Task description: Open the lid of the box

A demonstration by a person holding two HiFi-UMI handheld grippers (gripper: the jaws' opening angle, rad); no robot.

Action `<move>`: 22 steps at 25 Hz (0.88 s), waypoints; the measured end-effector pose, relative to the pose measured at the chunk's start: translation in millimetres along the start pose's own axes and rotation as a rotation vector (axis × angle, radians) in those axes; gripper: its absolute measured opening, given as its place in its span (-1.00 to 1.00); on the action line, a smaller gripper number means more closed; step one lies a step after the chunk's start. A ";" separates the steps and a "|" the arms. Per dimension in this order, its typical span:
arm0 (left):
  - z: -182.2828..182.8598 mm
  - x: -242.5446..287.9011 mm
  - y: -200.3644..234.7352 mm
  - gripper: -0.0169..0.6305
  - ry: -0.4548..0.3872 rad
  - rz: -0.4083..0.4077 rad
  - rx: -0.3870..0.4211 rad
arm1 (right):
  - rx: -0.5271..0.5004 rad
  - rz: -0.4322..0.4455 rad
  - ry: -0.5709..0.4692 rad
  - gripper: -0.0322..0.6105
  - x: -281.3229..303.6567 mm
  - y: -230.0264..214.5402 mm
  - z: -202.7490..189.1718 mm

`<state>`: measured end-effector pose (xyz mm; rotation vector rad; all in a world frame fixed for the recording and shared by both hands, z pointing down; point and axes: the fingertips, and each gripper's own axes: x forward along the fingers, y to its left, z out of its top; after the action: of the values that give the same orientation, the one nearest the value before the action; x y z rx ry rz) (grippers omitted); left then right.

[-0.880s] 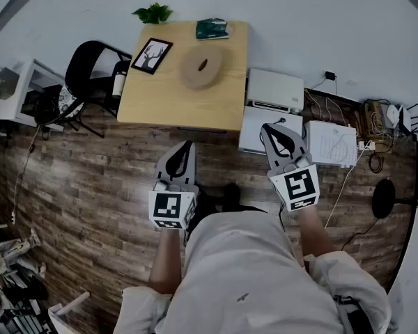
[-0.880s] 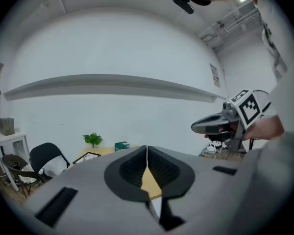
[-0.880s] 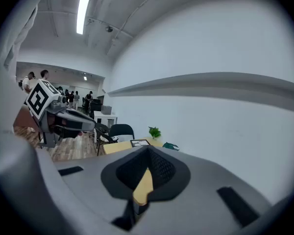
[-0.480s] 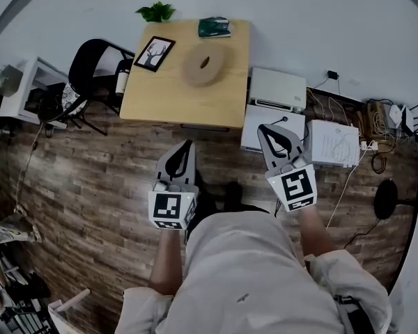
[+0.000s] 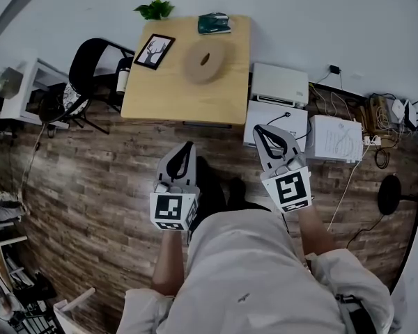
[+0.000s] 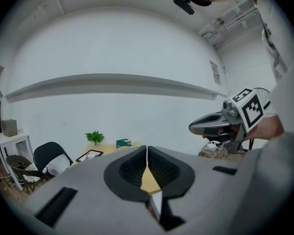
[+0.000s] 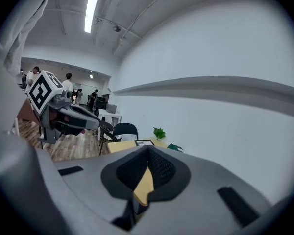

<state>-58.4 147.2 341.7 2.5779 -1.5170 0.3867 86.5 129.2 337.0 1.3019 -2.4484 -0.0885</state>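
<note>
Wood-brown and round, the box (image 5: 204, 62) sits on the far half of the pale worktop (image 5: 174, 99) in the head view. A framed picture (image 5: 152, 53) lies to its left, a dark green packet (image 5: 213, 26) just behind it, and a small plant (image 5: 153, 10) stands at the back corner. Its lid (image 5: 207, 56), with a slot in the top, looks to be in place. We stand back on the plank floor (image 5: 90, 179). The left claw (image 5: 188, 147) and the right claw (image 5: 262, 131) hang in front of our body, both well apart from the worktop and pointing roughly toward it.

In the left gripper view the two pads are pressed flat together with nothing between them. Only a strip of the worktop shows in the notch below them, and the claw's own body hides the box. The other claw floats at the right edge.

In the right gripper view this claw is likewise clenched and empty. The worktop, picture and plant show beyond it, but we cannot pick out the box.

We judge this to be the approach, with no part of the opening begun. The next move calls for closing the gap to the worktop. Then one claw must be released wide enough to take the lid's rim, perhaps with the other steadying the base.
</note>
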 end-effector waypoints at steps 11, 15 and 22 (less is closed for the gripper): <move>2.2 20.6 14.6 -0.77 -0.001 -0.041 0.017 | -0.006 0.011 0.032 -0.53 24.0 -3.0 1.6; -1.3 30.6 20.4 -0.66 0.004 -0.057 0.023 | 0.006 0.008 0.040 -0.49 31.7 -6.5 -0.8; 2.9 49.9 36.9 -0.64 0.006 -0.080 0.024 | 0.016 -0.006 0.051 -0.49 48.3 -14.4 5.3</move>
<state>-67.0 86.6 352.2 2.6430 -1.4107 0.4053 71.5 81.1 342.8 1.3026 -2.4077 -0.0370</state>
